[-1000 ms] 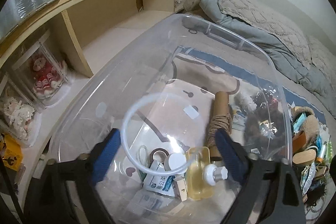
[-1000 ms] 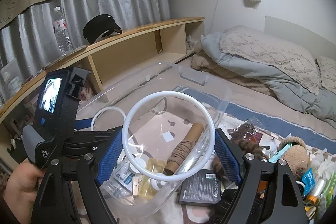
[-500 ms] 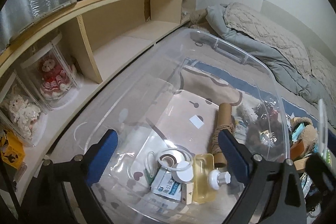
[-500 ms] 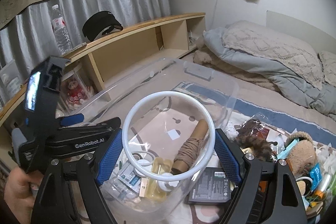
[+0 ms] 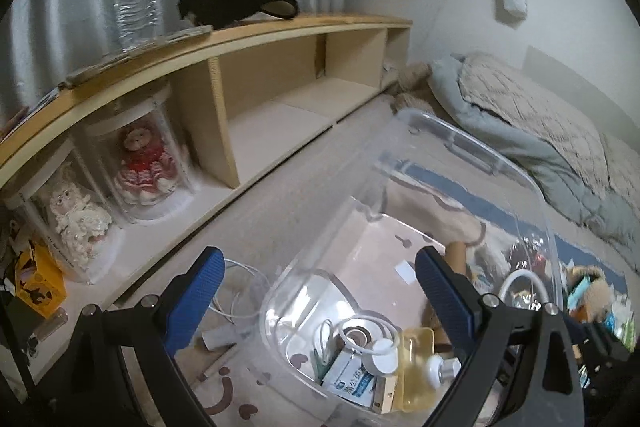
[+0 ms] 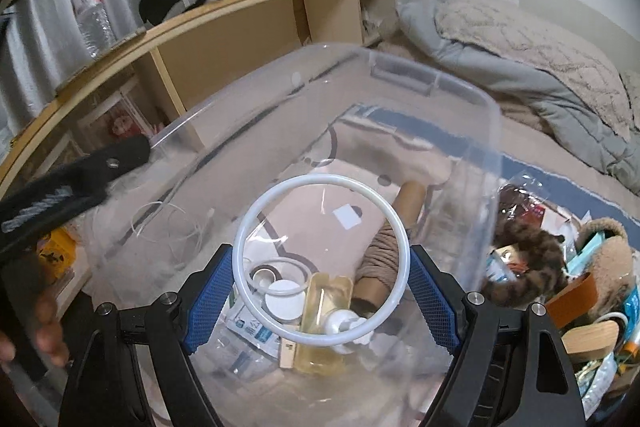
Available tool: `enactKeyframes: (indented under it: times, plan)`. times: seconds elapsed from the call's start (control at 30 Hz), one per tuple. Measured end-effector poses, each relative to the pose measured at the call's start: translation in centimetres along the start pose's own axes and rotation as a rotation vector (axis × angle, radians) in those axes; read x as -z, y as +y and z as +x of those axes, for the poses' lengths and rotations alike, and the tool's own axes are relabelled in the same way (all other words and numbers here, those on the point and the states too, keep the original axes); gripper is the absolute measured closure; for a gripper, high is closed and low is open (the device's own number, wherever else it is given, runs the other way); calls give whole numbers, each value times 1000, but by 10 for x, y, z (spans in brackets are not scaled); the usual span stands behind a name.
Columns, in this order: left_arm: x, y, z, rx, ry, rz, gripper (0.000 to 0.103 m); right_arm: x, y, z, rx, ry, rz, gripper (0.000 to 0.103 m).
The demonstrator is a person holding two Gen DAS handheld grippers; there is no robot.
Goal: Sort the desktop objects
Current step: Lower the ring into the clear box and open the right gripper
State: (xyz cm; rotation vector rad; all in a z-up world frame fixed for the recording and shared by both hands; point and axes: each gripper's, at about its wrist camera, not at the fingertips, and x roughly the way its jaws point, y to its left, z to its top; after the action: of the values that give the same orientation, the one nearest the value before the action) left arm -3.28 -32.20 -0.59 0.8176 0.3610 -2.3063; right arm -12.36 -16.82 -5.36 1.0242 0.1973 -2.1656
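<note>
The right hand-held gripper (image 6: pixel 322 297) grips a thin white ring (image 6: pixel 321 261) across its width, the blue pads pressing on its opposite sides, above the clear storage bin (image 6: pixel 486 131); the left hand-held gripper (image 5: pixel 318 297) is open with nothing between its pads. The ring looks light, smooth and likely springy (hard squeezing might ovalise it), so opposite rim points suit it; being round it has no long axis, and its open face tilts toward the camera.

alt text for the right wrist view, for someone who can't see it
The right tool grips a white plastic ring between its blue pads, above a clear plastic storage bin. A yellow pump bottle and a cardboard tube wound with twine lie in the bin.
</note>
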Motion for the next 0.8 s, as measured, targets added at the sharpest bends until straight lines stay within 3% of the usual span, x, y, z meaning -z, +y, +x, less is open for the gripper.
enactKeyframes:
  times: [0.33, 0.8]
  plan:
    - [-3, 18, -2, -20, -18, -30, 6, -15, 20, 20, -24, 64, 35, 18]
    - [-4, 36, -1, -21, -11, -89, 6, -18, 32, 37, 8, 150, 21, 18]
